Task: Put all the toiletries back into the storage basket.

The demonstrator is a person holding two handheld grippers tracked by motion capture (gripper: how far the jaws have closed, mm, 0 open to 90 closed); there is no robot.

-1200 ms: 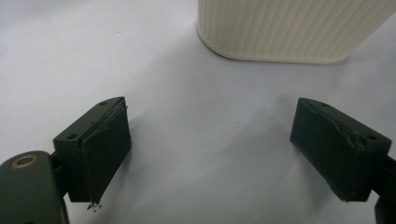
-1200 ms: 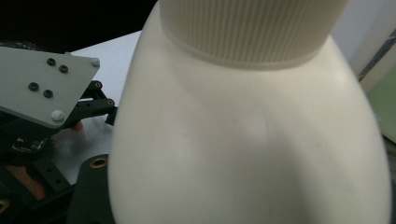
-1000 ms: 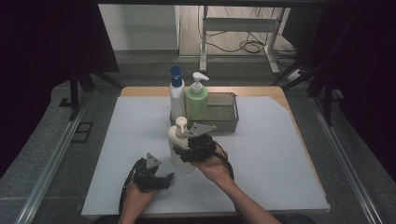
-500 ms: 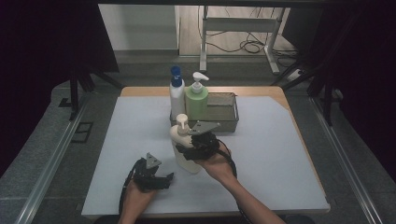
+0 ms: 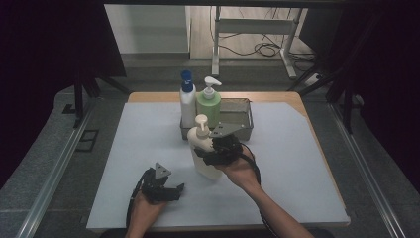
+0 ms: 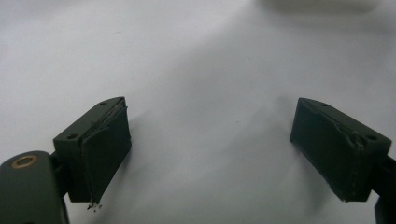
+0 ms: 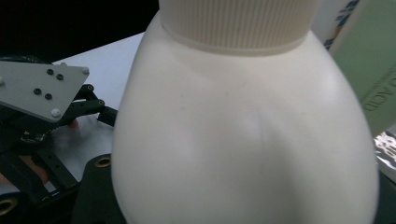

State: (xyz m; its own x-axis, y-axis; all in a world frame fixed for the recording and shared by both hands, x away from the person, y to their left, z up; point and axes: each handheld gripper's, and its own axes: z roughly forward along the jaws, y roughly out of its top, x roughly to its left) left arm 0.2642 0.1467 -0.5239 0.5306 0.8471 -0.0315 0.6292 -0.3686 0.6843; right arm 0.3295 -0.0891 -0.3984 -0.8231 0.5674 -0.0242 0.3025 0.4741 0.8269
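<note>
The right gripper [image 5: 214,154] is closed on the cream pump bottle [image 5: 205,151] and holds it upright near the middle of the white mat [image 5: 297,163], just in front of the metal tray [image 5: 241,119] that stands at the far edge. In the tray are a white bottle with a blue cap [image 5: 187,101] and a green pump bottle [image 5: 209,101]. The right gripper view gives what the high view cannot: the cream pump bottle [image 7: 243,135] seen from very near, with its ribbed collar on top and its round shoulder. There the left gripper [image 7: 42,121] also shows farther off, with its grey plate. The left gripper [image 5: 166,191] rests low near the front edge of the mat, left of the bottle. In the left gripper view its jaws stand wide apart with only bare mat [image 6: 205,93] between them.
</note>
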